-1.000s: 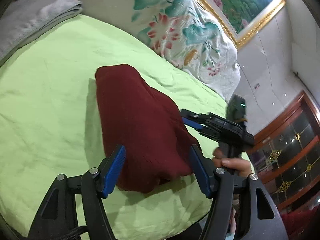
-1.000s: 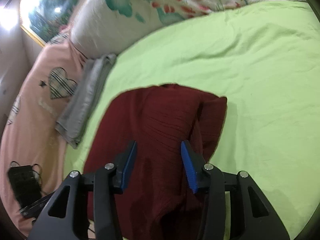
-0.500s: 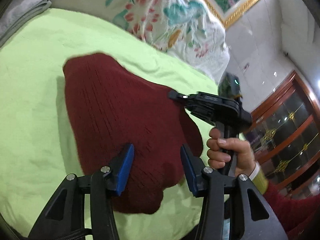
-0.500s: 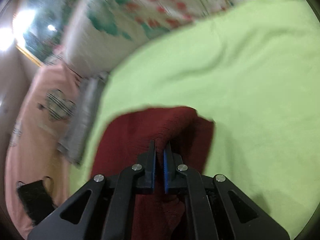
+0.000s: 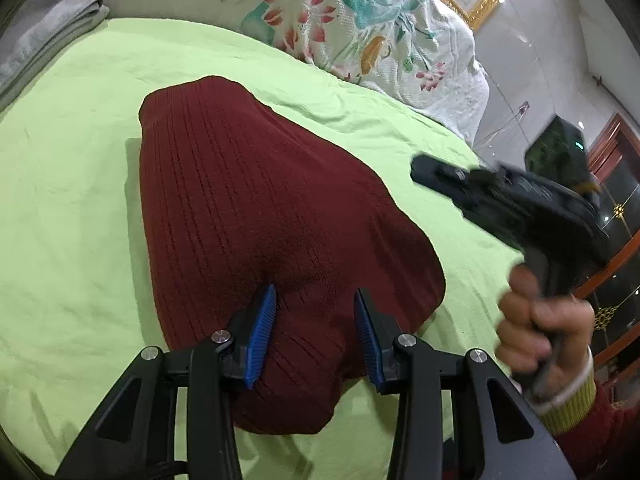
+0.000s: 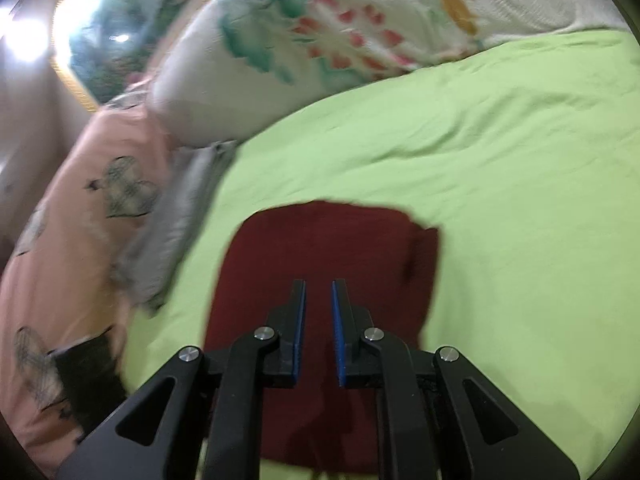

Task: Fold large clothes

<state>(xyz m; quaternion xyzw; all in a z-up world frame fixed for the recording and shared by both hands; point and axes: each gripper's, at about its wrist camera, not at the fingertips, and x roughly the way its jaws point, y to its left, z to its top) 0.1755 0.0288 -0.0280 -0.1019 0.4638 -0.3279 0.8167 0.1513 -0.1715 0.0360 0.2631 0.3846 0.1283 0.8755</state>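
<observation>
A dark red ribbed knit garment (image 5: 256, 216) lies folded on the light green bedsheet (image 5: 72, 208). My left gripper (image 5: 316, 296) is open, its blue pads pressing down on the garment's near part, holding nothing. My right gripper (image 6: 319, 284) hovers above the garment (image 6: 320, 248), its pads nearly together with a narrow gap and nothing between them. It also shows blurred in the left wrist view (image 5: 500, 200), lifted off to the garment's right, held by a hand (image 5: 540, 320).
A floral quilt (image 5: 360, 16) is piled at the far side of the bed. A folded grey cloth (image 5: 44, 36) lies at the far left, beside a pink blanket (image 6: 72, 216). A dark object (image 6: 84, 376) sits on the pink blanket. A wooden cabinet (image 5: 616, 216) stands at right.
My right gripper closed near the garment, then pulled back up and away to the right, empty. My left gripper narrowed and moved down onto the garment's near part.
</observation>
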